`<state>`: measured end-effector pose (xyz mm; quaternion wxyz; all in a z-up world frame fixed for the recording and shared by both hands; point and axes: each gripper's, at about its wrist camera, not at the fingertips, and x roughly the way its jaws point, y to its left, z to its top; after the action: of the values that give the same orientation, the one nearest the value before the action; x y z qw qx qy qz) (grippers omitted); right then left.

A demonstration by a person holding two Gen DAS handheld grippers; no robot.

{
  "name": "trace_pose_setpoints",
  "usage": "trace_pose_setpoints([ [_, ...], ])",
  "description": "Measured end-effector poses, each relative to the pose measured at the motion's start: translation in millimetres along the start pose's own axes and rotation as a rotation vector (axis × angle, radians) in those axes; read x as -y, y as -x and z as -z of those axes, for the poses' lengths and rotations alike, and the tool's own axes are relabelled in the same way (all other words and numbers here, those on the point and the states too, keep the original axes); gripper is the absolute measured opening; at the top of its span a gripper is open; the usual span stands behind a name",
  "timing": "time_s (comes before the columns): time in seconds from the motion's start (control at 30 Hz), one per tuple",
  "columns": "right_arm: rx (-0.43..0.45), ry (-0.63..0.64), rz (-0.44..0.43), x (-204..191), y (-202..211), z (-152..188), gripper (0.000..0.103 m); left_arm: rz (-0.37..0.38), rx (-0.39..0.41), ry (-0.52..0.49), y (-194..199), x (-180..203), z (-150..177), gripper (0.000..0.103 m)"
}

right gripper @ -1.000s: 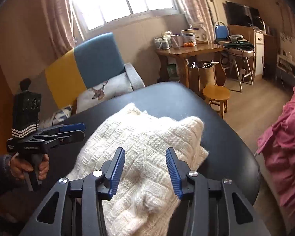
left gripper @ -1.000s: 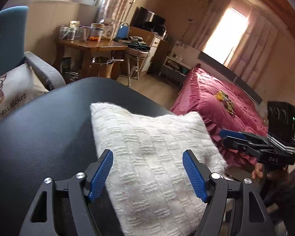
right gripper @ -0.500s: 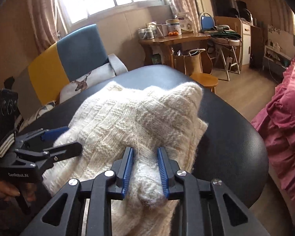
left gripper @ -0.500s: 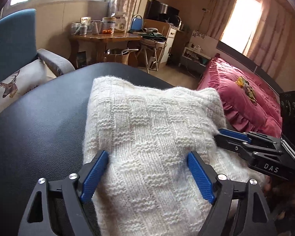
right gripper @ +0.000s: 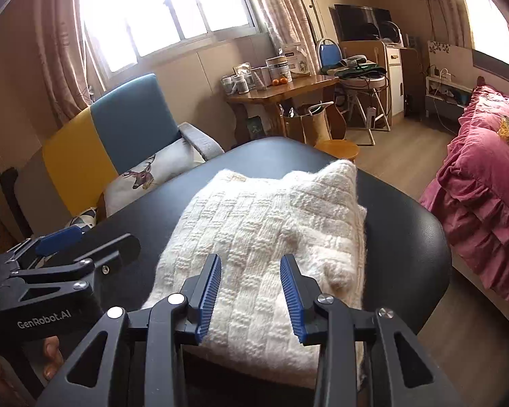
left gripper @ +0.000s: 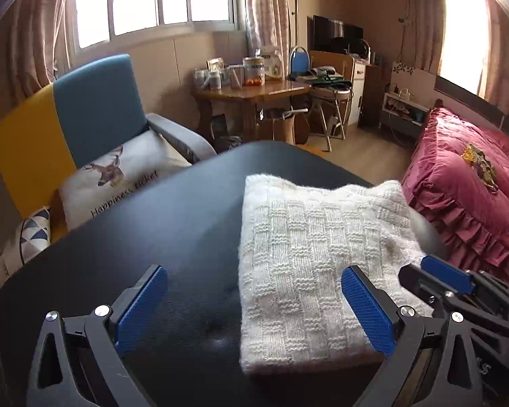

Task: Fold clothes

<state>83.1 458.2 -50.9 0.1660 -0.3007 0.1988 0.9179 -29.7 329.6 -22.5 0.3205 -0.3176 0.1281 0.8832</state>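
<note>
A cream knitted sweater (left gripper: 308,247) lies folded in a thick block on the black table (left gripper: 152,237); it also shows in the right wrist view (right gripper: 261,234). My left gripper (left gripper: 254,302) is wide open above the table, its right finger over the sweater's near left part. My right gripper (right gripper: 251,291) is open, held just over the sweater's near edge, with nothing between the pads. Each gripper shows in the other's view: the right one (left gripper: 458,291) by the sweater's right edge, the left one (right gripper: 68,261) left of the sweater.
A blue and yellow armchair (left gripper: 85,118) with a deer cushion (left gripper: 125,176) stands behind the table. A wooden side table (left gripper: 254,91) with jars is beyond. A pink bed (left gripper: 475,186) is on the right. A wooden stool (right gripper: 337,147) stands by the table's far edge.
My right gripper opened and let go of the sweater fold. My left gripper pulled back and shifted left off the sweater. The sweater now lies flat and folded.
</note>
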Motion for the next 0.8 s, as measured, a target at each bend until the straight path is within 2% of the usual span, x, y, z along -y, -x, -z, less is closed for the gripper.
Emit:
trace_pose_setpoints([
  [0.07,0.002,0.013,-0.006,-5,5,2,0.037,-0.008,0.016,0.024,15,-3,-2,0.103],
  [0.2,0.008,0.041,-0.018,-13,16,5,0.037,-0.07,0.037,0.038,42,-5,-9,0.103],
  [0.3,-0.001,0.061,-0.028,-19,19,6,0.037,-0.162,0.099,0.028,60,-5,-10,0.103],
  [0.33,-0.002,0.069,-0.027,-21,20,7,0.037,-0.17,0.115,0.036,64,-6,-9,0.103],
  [0.53,-0.018,0.115,-0.021,-29,20,10,0.037,-0.089,0.088,0.052,68,-10,-11,0.103],
  [0.8,-0.042,0.119,-0.011,-25,16,13,0.037,-0.078,0.119,0.004,74,2,-6,0.101],
])
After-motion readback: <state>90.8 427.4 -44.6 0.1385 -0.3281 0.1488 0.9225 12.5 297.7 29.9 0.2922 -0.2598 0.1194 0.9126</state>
